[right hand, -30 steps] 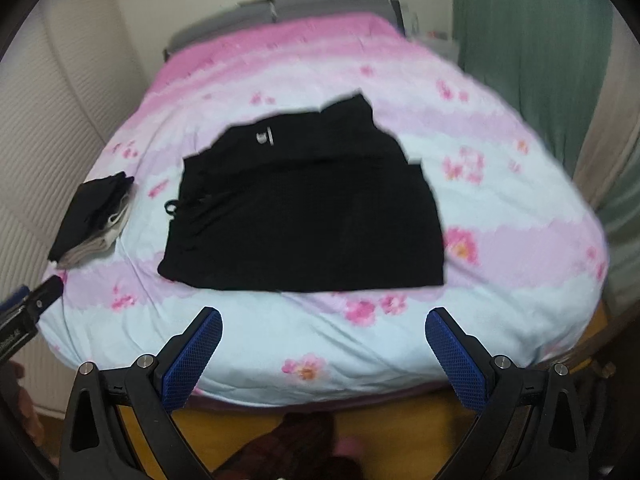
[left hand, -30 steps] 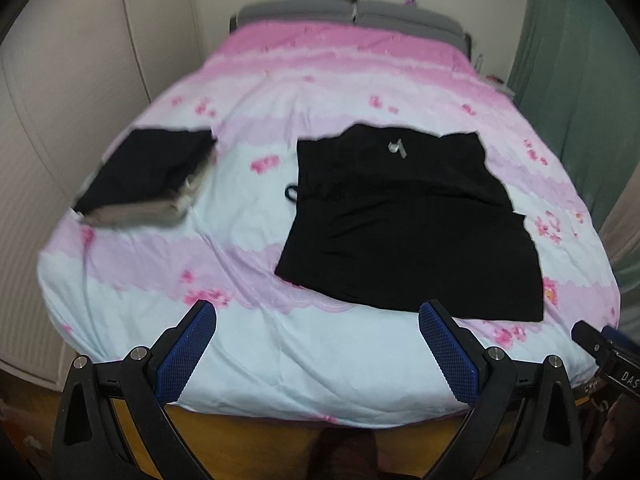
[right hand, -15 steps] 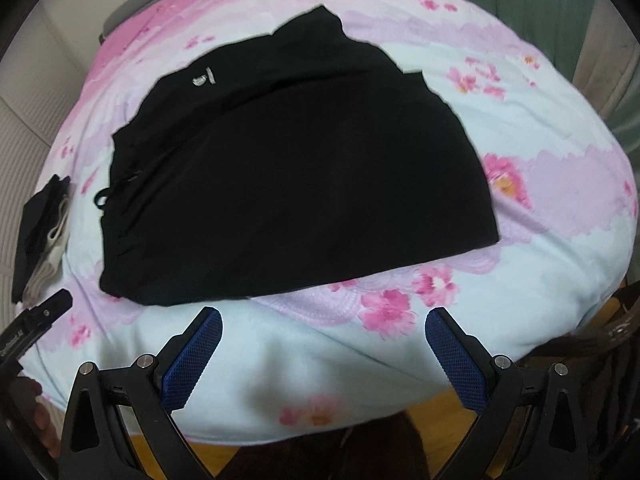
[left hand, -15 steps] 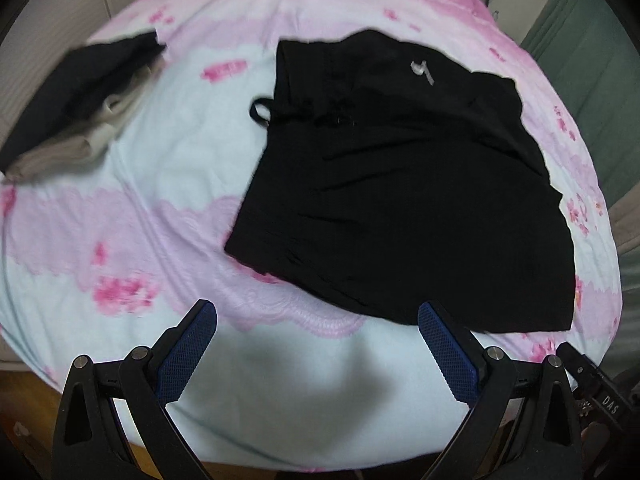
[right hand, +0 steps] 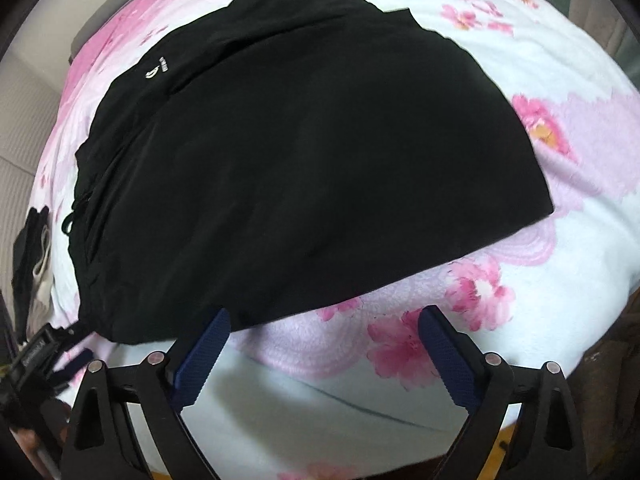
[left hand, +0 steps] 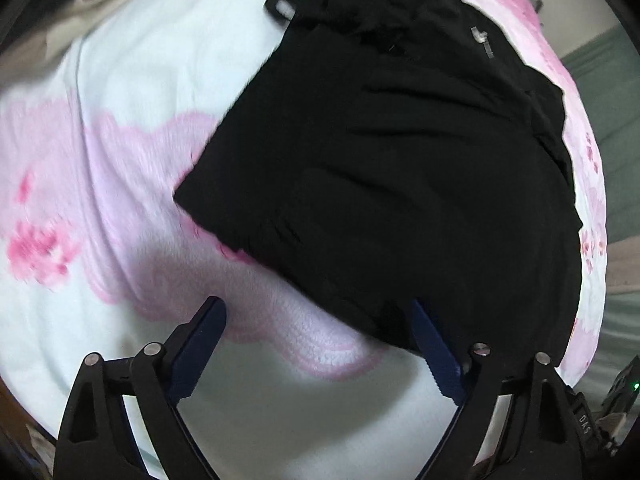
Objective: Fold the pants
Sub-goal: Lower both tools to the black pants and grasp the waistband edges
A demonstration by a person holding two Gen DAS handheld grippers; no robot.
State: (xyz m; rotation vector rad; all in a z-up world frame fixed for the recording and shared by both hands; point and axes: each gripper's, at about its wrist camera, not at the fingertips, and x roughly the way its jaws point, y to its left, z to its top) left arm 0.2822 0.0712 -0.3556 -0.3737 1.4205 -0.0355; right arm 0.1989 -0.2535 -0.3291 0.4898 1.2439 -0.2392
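The black pants (left hand: 392, 152) lie flat on the pink and white floral bedspread (left hand: 120, 160), partly folded into a broad rectangle, with a small silver logo and a drawstring loop near the waistband. They also fill the right wrist view (right hand: 304, 168). My left gripper (left hand: 320, 320) is open and empty, low over the pants' near left hem. My right gripper (right hand: 324, 324) is open and empty, just above the near hem, its left finger at the fabric edge.
A stack of folded dark and beige clothes (right hand: 30, 248) lies at the bed's left side. The left gripper's body (right hand: 36, 356) shows at the lower left of the right wrist view. A green curtain (left hand: 616, 92) hangs to the right of the bed.
Both grippers have moved forward and down toward the pants' near hem; the pants now fill both views. Both stay open.
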